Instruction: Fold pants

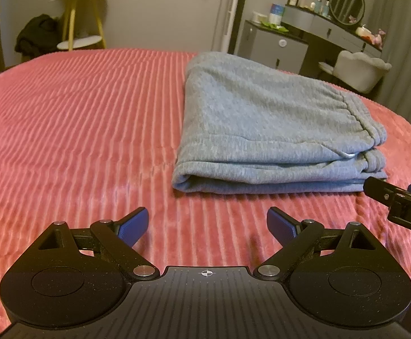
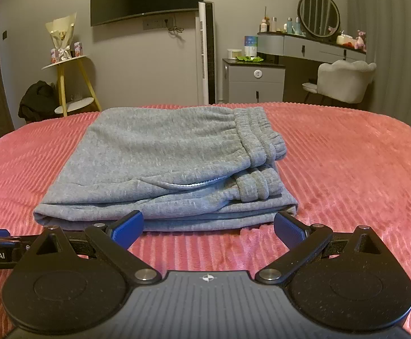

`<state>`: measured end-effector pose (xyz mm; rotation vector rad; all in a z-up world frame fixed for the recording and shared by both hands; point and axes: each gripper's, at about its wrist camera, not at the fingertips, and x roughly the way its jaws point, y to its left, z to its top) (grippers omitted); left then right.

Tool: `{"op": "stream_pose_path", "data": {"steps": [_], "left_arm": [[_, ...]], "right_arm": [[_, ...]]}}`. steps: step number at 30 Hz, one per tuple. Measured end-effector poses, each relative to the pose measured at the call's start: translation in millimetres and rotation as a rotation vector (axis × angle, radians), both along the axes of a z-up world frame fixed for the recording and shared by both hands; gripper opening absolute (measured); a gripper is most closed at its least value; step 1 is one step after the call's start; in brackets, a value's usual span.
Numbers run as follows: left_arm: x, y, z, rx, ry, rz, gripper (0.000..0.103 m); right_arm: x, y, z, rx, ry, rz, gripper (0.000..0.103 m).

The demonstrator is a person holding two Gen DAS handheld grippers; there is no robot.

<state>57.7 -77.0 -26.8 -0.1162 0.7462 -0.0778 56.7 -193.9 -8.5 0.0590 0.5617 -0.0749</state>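
Pants (image 2: pixel 160 166) lie folded in a compact stack just ahead of my right gripper (image 2: pixel 208 227); left gripper (image 1: pixel 207 226) sits beside. Both spread, holding nothing — fold looks finished.

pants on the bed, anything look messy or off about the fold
Mostly neat: the grey pants lie folded in a flat stack on the pink bedspread. One small thing: at the right end the waistband and a cuff below it do not line up, with a pale strip showing between the layers. Both grippers are open and off the cloth.
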Motion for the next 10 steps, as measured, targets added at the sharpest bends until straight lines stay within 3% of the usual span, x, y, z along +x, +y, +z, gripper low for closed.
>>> {"op": "stream_pose_path", "data": {"steps": [10], "left_arm": [[-2.4,-1.7,1.3,0.004,-0.01,-0.008,0.095]], "right_arm": [[0.6,0.5,-0.7,-0.008,0.003,0.0,0.099]]}}
